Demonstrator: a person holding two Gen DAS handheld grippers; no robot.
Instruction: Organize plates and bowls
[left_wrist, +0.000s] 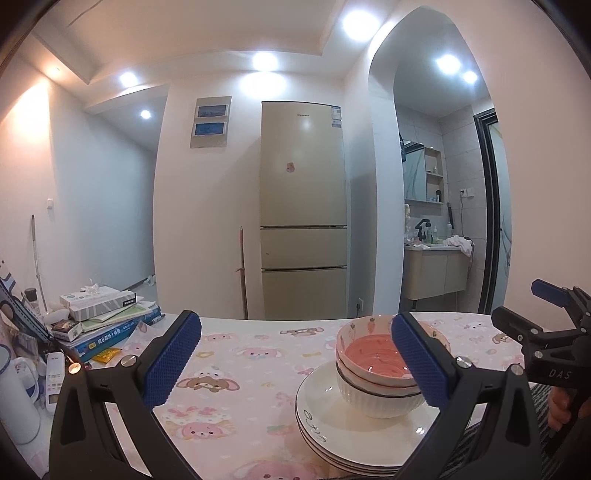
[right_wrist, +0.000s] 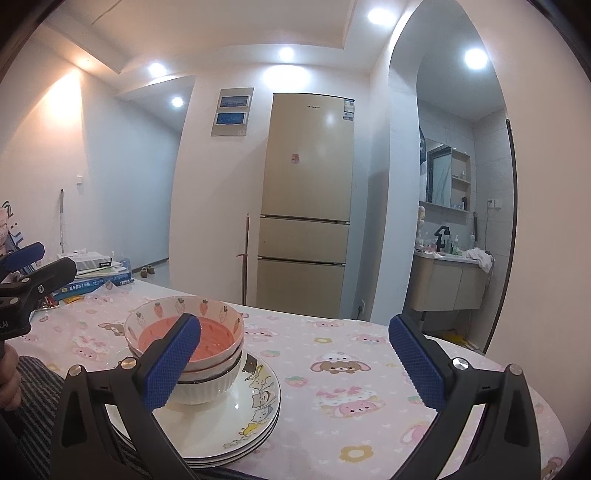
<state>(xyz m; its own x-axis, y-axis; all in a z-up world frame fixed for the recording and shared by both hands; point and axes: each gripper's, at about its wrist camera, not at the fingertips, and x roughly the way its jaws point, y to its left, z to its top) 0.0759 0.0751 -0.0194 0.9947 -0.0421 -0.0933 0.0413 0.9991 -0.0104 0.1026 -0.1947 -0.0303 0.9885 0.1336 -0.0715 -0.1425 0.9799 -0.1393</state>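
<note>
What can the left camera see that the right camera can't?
Only the left camera shows the white remote and the small snack packets by the books. Only the right camera shows the cat pictures on the top plate's rim and the slippers on the floor. Both show the stacked bowls on the plates, the fridge, and open, empty tongs.

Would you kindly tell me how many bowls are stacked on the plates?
3, as far as the rims show: a strawberry-print bowl on top, a second bowl nested beneath it, and a white ribbed bowl at the bottom on the plates. Another could be hidden inside.
</note>
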